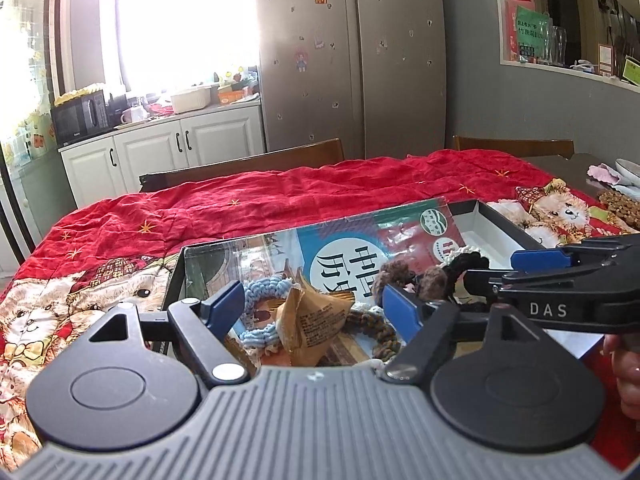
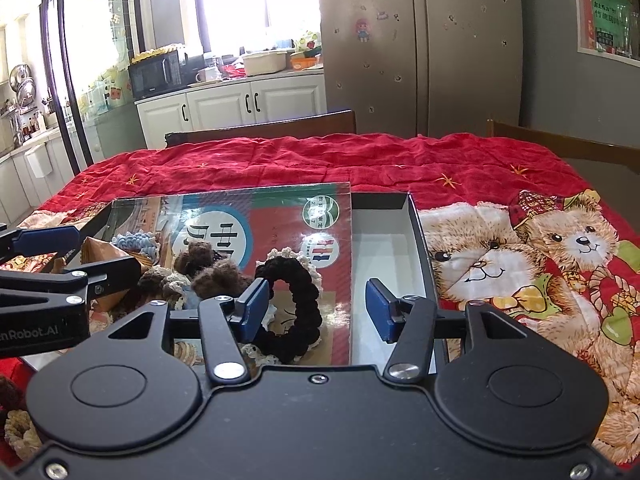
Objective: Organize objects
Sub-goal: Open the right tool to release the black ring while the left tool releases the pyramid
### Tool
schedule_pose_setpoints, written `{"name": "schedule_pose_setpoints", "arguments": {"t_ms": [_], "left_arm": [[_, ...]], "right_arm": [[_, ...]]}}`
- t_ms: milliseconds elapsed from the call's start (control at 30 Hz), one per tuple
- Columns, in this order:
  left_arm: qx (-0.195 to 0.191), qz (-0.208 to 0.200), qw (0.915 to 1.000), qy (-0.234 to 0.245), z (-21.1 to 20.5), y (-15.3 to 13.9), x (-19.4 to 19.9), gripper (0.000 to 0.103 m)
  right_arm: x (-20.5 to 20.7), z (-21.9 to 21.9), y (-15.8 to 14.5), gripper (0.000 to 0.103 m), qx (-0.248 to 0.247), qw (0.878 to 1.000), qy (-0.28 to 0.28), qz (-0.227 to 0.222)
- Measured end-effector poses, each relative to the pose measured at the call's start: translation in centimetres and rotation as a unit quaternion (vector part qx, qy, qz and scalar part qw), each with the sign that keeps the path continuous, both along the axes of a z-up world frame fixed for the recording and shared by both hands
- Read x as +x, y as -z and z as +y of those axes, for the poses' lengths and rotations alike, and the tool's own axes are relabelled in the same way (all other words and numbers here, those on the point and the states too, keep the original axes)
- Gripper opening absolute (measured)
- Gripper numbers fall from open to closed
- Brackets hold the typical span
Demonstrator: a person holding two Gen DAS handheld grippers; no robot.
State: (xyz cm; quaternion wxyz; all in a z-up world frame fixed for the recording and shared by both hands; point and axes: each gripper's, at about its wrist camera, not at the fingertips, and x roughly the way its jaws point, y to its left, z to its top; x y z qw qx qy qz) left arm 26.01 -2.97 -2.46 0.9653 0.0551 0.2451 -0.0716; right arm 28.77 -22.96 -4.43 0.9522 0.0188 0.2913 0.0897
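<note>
An open box point(image 2: 422, 240) with a printed red and blue liner point(image 1: 360, 248) lies on the red bear cloth. In it lie a light blue knitted ring point(image 1: 260, 312), a tan paper packet point(image 1: 316, 316), brown knitted scrunchies point(image 2: 216, 276) and a black scrunchie with a white edge point(image 2: 296, 312). My left gripper point(image 1: 312, 312) is open above the packet and the blue ring. My right gripper point(image 2: 316, 312) is open, its left finger beside the black scrunchie. Each gripper shows in the other's view, the right point(image 1: 560, 280) and the left point(image 2: 52, 264).
The red cloth point(image 2: 320, 160) covers the table. Wooden chairs point(image 2: 264, 128) stand at its far side, with a fridge point(image 2: 420, 40) and white cabinets point(image 2: 224, 104) behind. More knitted pieces point(image 2: 16, 424) lie at the near left. A bowl of brown pellets point(image 1: 620, 204) sits at the far right.
</note>
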Motion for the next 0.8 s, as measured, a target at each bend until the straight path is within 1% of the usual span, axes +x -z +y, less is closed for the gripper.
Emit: {"name": "schedule_pose_setpoints", "arguments": {"t_ms": [333, 800], "left_arm": [[-0.004, -0.011, 0.9999, -0.003, 0.0, -1.1, -1.0, 0.088], [0.000, -0.020, 0.9998, -0.004, 0.2, -2.3, -2.7, 0.090]], "right_arm": [[-0.9, -0.3, -1.2, 0.054, 0.005, 1.000, 0.000, -0.010], [-3.4, 0.1, -3.5, 0.055, -0.005, 0.999, -0.016, -0.030]]}}
